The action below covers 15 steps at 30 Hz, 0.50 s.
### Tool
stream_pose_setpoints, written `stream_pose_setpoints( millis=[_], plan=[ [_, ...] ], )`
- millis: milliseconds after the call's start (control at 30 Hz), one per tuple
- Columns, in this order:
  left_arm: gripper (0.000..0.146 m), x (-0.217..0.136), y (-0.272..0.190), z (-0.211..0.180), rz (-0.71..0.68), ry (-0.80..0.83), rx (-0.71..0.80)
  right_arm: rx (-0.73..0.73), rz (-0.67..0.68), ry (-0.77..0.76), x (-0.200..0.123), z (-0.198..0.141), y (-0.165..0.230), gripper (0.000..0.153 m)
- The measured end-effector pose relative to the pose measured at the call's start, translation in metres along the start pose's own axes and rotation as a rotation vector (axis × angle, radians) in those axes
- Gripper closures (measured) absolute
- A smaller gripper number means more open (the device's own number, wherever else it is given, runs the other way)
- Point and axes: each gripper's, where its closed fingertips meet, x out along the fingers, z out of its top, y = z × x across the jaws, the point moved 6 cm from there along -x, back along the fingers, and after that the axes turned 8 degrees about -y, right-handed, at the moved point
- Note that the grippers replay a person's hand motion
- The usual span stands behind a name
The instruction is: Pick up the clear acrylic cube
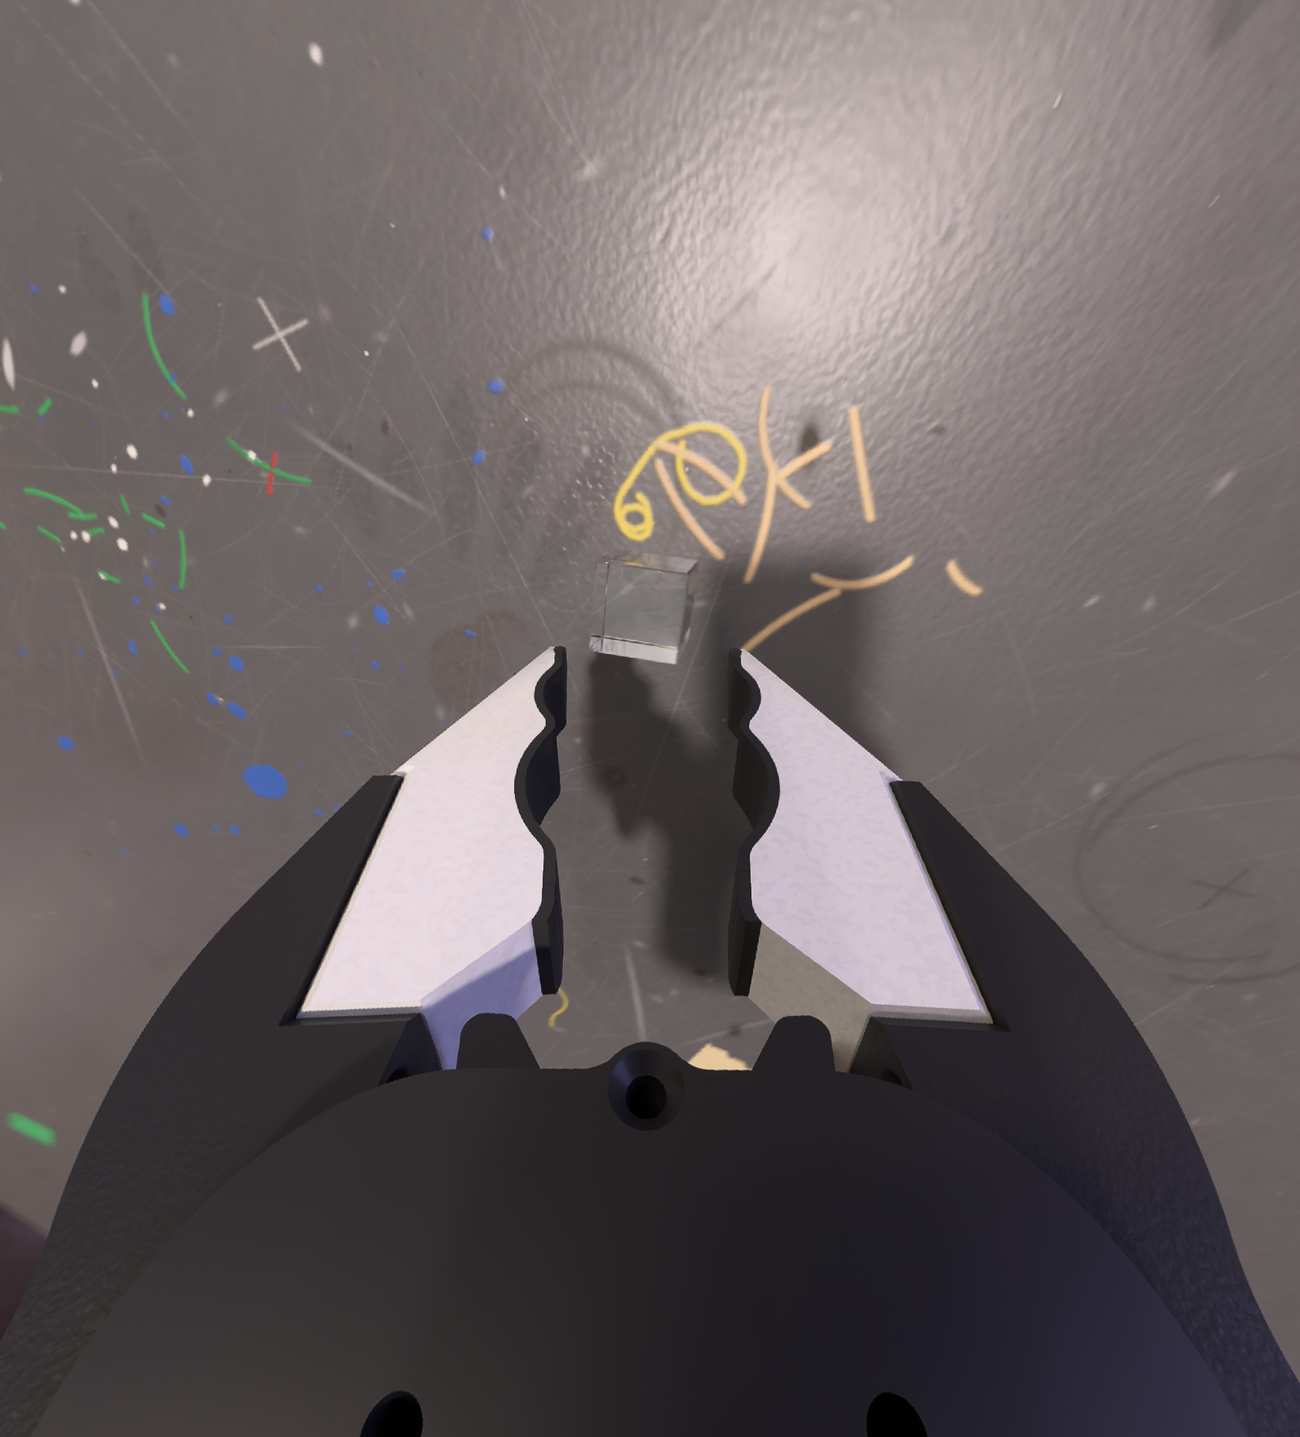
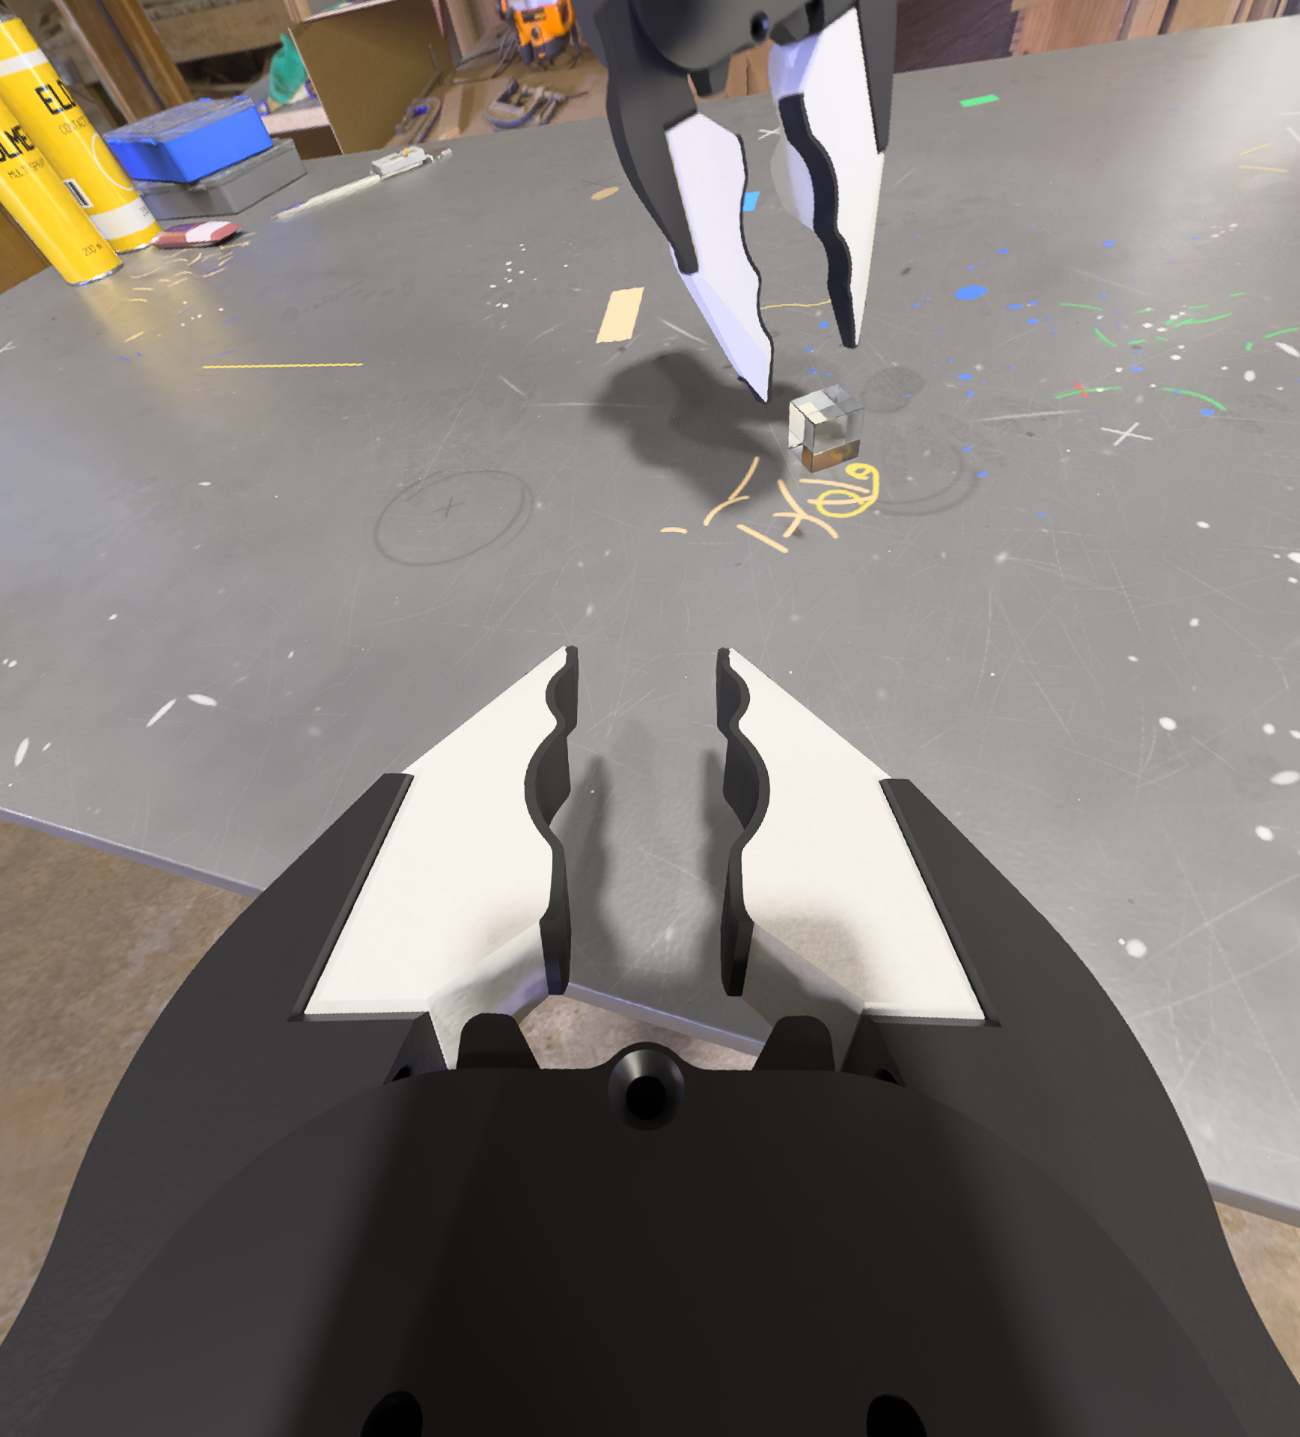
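Observation:
The clear acrylic cube (image 1: 643, 606) rests on the grey scratched table (image 1: 1020, 311), beside yellow and tan scribbles. My left gripper (image 1: 646, 653) is open and empty, pointing down at the table with the cube just beyond its fingertips, roughly centred between them. In the right wrist view the cube (image 2: 824, 428) sits below and just in front of the left gripper (image 2: 808, 372), whose fingertips hover slightly above the table. My right gripper (image 2: 646, 653) is open and empty, low over the table's near edge, well short of the cube.
Two yellow spray cans (image 2: 32, 155) stand at the far left of the table (image 2: 320, 622), next to a blue box on a grey case (image 2: 195, 148). A small white tool (image 2: 398, 163) lies behind. Workshop clutter stands beyond the table. The floor (image 2: 48, 972) shows at lower left.

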Motion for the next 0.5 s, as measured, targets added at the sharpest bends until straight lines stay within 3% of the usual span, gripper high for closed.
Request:
stream_pose_setpoints(
  millis=[233,500],
  plan=[
    [0.107,0.02,0.004,0.002,-0.029,0.058,0.106,-0.013,-0.002,-0.005,0.0,0.001,0.001,0.118],
    [0.118,0.024,0.005,-0.005,-0.043,0.086,0.042,-0.019,0.003,-0.007,0.0,0.001,0.0,0.119]
  ],
)
